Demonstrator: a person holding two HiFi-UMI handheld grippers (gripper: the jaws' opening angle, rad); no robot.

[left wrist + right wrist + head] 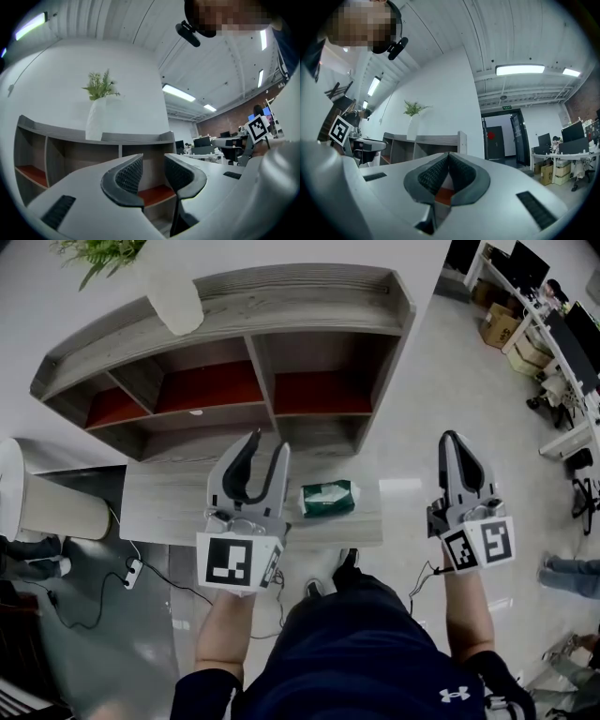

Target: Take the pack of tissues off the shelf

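Note:
A green and white pack of tissues [328, 498] lies on the low grey table [169, 507] in front of the wooden shelf [267, 343]. My left gripper [269, 442] is held above that table just left of the pack, jaws apart with nothing between them. In the left gripper view its jaws [153, 161] frame a red-floored shelf compartment [157, 193]. Out to the right over the floor, my right gripper [451, 437] has its pads pressed together and empty, which the right gripper view [448, 157] confirms. Neither gripper view shows the pack.
A white vase with a green plant [173, 292] stands on the shelf top. A white cylinder [56, 507] is left of the table. A power strip and cables [133, 570] lie on the floor. Office desks and boxes [553, 334] fill the far right.

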